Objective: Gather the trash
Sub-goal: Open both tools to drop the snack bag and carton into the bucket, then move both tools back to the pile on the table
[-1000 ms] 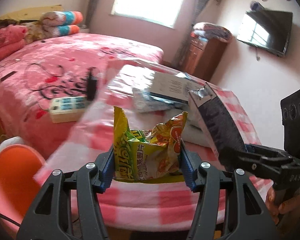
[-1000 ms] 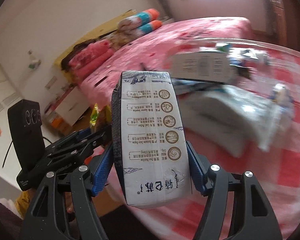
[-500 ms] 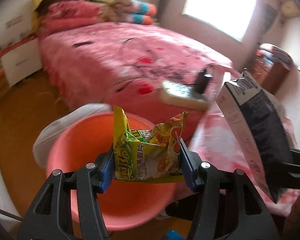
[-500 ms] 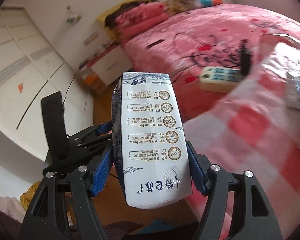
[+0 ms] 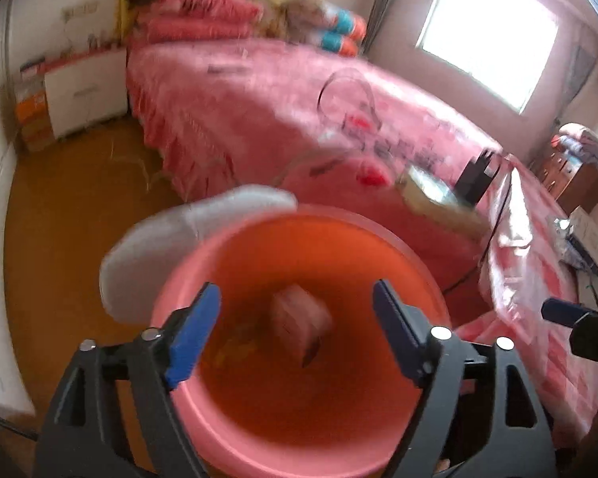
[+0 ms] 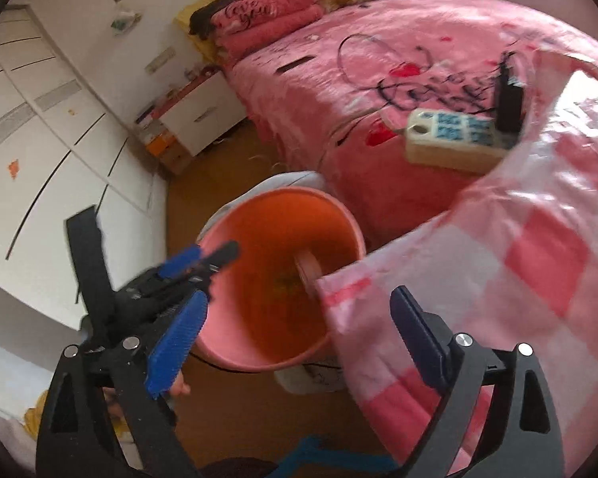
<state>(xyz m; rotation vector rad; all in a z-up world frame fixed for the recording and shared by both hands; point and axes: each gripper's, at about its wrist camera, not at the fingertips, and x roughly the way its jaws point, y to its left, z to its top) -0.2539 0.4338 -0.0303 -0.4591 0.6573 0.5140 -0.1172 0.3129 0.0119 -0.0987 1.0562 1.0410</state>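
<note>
The left gripper (image 5: 297, 328) is held with its blue-padded fingers (image 5: 191, 332) spread wide, and nothing is gripped between them. Directly beyond and below these fingers the pink bin (image 5: 378, 434) is seen from above, its mouth filling the gap between them. Inside it, just ahead of the fingers, a small carton (image 5: 299, 324) is blurred and tilted, and a yellowish wrapper (image 5: 235, 348) is made out to the left of it near the bottom.

The right gripper (image 6: 299, 332) is likewise held with its fingers (image 6: 177, 342) wide apart and empty. The bin (image 6: 227, 342) is found ahead of them and to the left, with the carton (image 6: 307, 269) partly hidden behind the edge of the checked cloth (image 6: 498, 279) that covers the bench, which lies ahead of the right finger. The left gripper (image 6: 197, 275) is seen over the near-left rim of the bin.

Farther beyond the fingers, a power strip (image 6: 454, 139) with a black plug is laid on the pink bed (image 6: 339, 79), and folded blankets (image 6: 267, 20) are stacked at its far end.
</note>
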